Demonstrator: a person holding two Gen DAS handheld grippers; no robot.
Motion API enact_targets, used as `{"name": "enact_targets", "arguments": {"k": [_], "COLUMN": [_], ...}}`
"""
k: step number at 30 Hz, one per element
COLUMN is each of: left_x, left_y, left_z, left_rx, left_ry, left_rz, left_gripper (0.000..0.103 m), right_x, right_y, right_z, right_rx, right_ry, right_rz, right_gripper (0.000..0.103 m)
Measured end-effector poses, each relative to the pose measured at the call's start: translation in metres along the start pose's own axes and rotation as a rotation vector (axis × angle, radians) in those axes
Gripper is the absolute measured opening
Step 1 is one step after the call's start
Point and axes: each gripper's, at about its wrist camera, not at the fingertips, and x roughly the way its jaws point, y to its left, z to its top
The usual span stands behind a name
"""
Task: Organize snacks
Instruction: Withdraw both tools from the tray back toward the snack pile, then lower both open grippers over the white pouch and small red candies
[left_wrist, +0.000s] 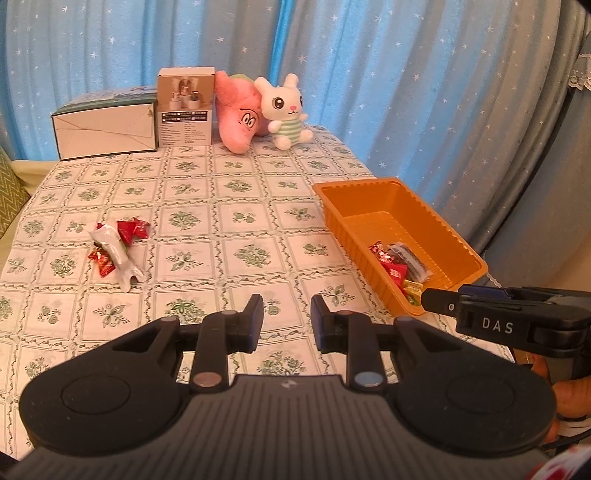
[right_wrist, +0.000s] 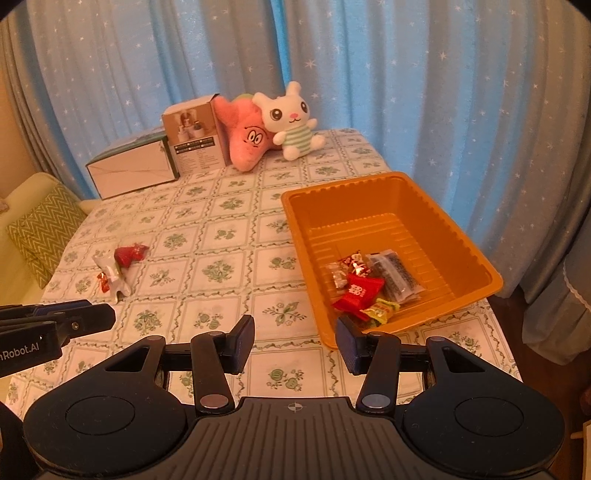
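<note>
An orange plastic tray (left_wrist: 439, 225) (right_wrist: 424, 206) stands at the table's right side and holds several wrapped snacks (right_wrist: 373, 288) (left_wrist: 400, 264). A small pile of loose snacks lies on the tablecloth at the left: a white wrapper (left_wrist: 118, 254) (right_wrist: 112, 275) and red wrappers (left_wrist: 131, 229) (right_wrist: 129, 254). My left gripper (left_wrist: 287, 319) is open and empty above the table's near part. My right gripper (right_wrist: 295, 341) is open and empty, just before the tray's near left corner. Each gripper shows at the edge of the other view, the right one (left_wrist: 439, 301) and the left one (right_wrist: 103, 317).
Two boxes (left_wrist: 107, 123) (left_wrist: 186, 107), a pink plush (left_wrist: 236, 114) and a white bunny plush (left_wrist: 284, 107) stand along the table's far edge. Blue star curtains hang behind. A green cushion (right_wrist: 44, 232) lies off the left edge.
</note>
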Motion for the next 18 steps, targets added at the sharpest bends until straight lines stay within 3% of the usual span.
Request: {"name": "enact_targets", "arguments": {"k": [8, 18], "left_x": [-0.002, -0.003], "left_y": [0.019, 0.072], "left_z": [-0.002, -0.006], "left_rx": [-0.019, -0.099], "left_ry": [-0.002, -0.002], "left_rz": [0.043, 0.137], "left_gripper": [0.024, 0.025], "right_x": [0.008, 0.027], "right_y": [0.018, 0.050], "right_z": [0.002, 0.007], "right_rx": [-0.027, -0.076], "right_ry": [0.007, 0.011], "right_rz": [0.026, 0.090], "right_gripper": [0.049, 0.049]}}
